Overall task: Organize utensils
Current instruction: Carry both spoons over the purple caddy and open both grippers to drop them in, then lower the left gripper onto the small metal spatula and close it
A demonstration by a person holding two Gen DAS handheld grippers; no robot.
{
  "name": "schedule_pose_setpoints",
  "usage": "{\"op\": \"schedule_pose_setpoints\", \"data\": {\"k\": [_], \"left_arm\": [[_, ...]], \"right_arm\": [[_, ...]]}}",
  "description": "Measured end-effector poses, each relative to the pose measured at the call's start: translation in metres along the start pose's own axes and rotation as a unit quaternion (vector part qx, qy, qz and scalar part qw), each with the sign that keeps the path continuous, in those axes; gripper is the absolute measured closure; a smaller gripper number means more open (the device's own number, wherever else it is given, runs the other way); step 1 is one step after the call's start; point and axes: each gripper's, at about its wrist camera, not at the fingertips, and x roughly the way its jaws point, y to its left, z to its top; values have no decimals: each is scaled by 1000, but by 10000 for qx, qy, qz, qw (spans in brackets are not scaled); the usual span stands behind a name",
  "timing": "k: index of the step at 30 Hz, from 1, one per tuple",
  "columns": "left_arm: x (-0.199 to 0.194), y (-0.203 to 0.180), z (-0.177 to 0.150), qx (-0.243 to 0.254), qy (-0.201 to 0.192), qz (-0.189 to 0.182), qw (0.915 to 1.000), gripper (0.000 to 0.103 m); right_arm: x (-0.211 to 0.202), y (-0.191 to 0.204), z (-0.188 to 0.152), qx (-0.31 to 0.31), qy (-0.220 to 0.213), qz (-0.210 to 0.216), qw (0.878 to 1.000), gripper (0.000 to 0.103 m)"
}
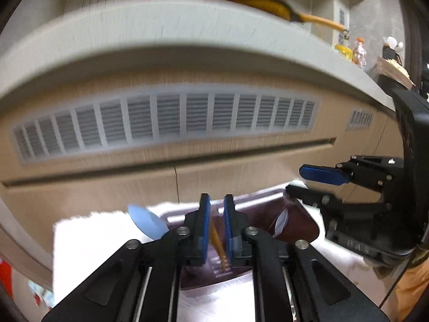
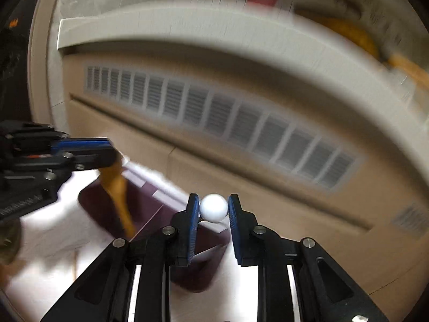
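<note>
Wooden cabinet fronts [image 1: 241, 179] with a grey vent grille [image 1: 166, 120] fill the background above a white cloth [image 1: 88, 244]. On it, low in the frame, lies a dark maroon tray [image 2: 112, 209]. The left gripper [image 1: 216, 230] has its fingers slightly parted around an orange utensil handle [image 1: 218, 244] over the tray; whether they press it is unclear. The right gripper [image 2: 213, 225] pinches a white ball-shaped utensil end [image 2: 213, 208] at its fingertips.

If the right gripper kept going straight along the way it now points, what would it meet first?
Probably the dark maroon tray just beyond and below the right gripper, which has a white ball-ended utensil between its pads. Past the tray stands the wooden cabinet front. Blur makes depth uncertain.
</note>
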Motion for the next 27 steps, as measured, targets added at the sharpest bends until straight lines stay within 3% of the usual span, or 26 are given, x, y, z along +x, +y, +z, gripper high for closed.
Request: {"op": "schedule_pose_setpoints", "data": {"k": [2,5,8,11,16,18,24,27], "left_arm": [[3,6,-6,-165,10,-53,9998,68],[-8,10,-15,-190,-139,73,9997,60],[-31,8,-28,-211,-352,215,9989,45],[-50,3,-45,-210,-413,192,9987,33],[-74,-16,-88,-51,-166,114,9998,31],[-75,-29,-107,86,124,-112,9998,31],[-70,-81,-156,728,1082,-660,9893,32],[-86,-99,-182,789,1190,-815,9864,32]], "right_arm": [[10,-3,-6,247,144,225,9993,47],[0,-12,-15,505,-75,180,9985,31],[-18,-18,-28,714,-280,-23,9971,13],[-31,-17,-46,741,-381,-239,9962,2],[-56,7,-98,452,-282,-565,9970,1],[-62,16,-118,380,-202,-665,9969,1],[-89,11,-167,877,114,-277,9957,2],[-106,10,-190,957,191,-324,9947,22]]}}
